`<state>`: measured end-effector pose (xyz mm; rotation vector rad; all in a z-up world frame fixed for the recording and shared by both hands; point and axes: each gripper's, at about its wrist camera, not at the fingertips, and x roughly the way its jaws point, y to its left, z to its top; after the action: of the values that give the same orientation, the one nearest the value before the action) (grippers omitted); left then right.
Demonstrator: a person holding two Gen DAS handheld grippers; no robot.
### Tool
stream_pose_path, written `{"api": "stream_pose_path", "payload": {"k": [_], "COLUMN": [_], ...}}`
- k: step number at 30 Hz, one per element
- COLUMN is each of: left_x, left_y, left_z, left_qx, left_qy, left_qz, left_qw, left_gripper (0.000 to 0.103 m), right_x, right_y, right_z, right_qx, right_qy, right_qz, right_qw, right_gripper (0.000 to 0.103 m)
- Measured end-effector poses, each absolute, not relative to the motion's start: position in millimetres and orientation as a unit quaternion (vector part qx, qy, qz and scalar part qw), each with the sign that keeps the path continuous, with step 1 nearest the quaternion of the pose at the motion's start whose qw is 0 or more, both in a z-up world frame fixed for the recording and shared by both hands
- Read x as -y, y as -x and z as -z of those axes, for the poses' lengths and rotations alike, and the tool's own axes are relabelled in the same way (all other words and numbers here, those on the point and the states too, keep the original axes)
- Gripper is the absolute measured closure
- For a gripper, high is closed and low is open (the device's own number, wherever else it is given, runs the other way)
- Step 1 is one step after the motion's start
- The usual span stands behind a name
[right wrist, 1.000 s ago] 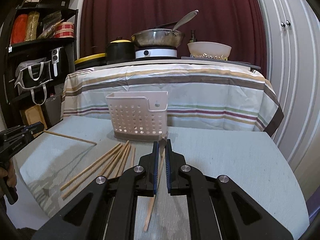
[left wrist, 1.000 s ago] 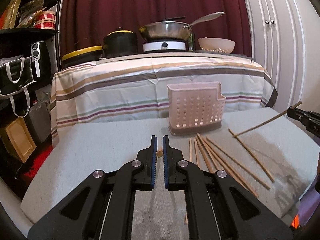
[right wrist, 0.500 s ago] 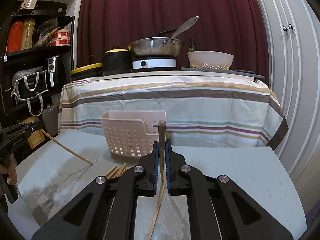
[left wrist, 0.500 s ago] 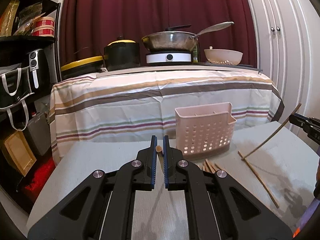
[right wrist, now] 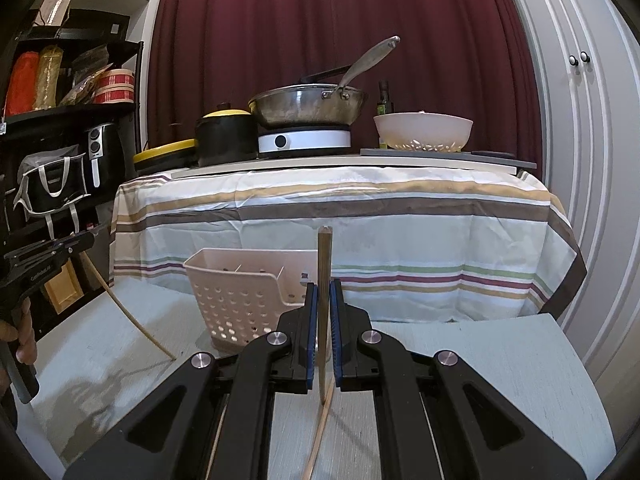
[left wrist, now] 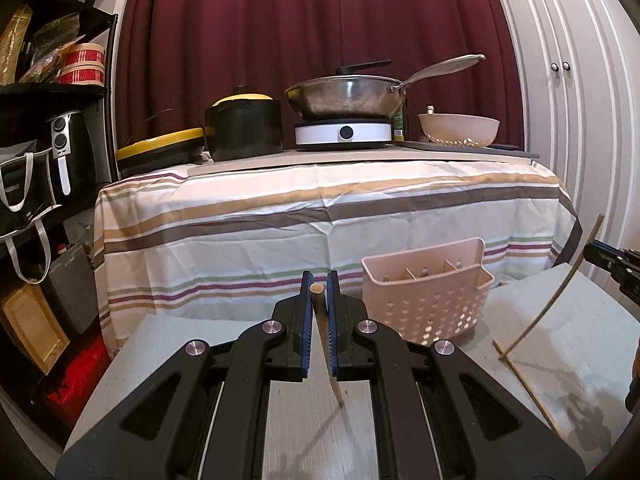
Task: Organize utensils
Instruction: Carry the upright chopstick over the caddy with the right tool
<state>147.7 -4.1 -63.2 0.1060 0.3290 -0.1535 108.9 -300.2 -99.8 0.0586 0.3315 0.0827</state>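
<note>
My left gripper (left wrist: 319, 280) is shut on a wooden chopstick (left wrist: 325, 332) that slants down to the grey table. My right gripper (right wrist: 323, 286) is shut on another chopstick (right wrist: 324, 264), held nearly upright with its tip on the table. A pink perforated utensil basket (left wrist: 427, 300) with dividers stands to the right of the left gripper; in the right wrist view the basket (right wrist: 240, 292) is ahead and left. The right gripper also shows at the left wrist view's right edge (left wrist: 612, 266), the left one at the right wrist view's left edge (right wrist: 44, 256).
One more chopstick (left wrist: 528, 396) lies on the grey table (left wrist: 560, 320) at the right. Behind is a striped-cloth table (left wrist: 320, 208) with a pan (left wrist: 344, 96), black pot (left wrist: 244, 128) and bowl (left wrist: 460, 128). Black shelves (right wrist: 60, 120) stand left, white cupboard doors (right wrist: 592, 120) right.
Both grippers have risen and tilted up with their chopsticks, which now stand steeper. The loose chopsticks on the table have dropped out of view below.
</note>
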Motion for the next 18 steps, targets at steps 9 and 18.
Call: {"api": "stream_pose_path", "payload": {"k": [9, 18], "left_x": [7, 7], "left_y": [-174, -171], "left_z": [53, 17], "left_qx": [-0.161, -0.155], "left_qy": [-0.053, -0.036], "left_qz": [0.076, 0.112], "left_qw": [0.983, 0.981], "left_gripper": [0.097, 0.097], "right_x": [303, 304], "right_y": [-125, -127], "right_z": [91, 68], "right_qx": [-0.162, -0.149], "right_qy": [-0.034, -0.042], "right_qz": [-0.045, -0.065], "right_qw": [0.985, 0.986], "right_gripper": [0.096, 0.096]}}
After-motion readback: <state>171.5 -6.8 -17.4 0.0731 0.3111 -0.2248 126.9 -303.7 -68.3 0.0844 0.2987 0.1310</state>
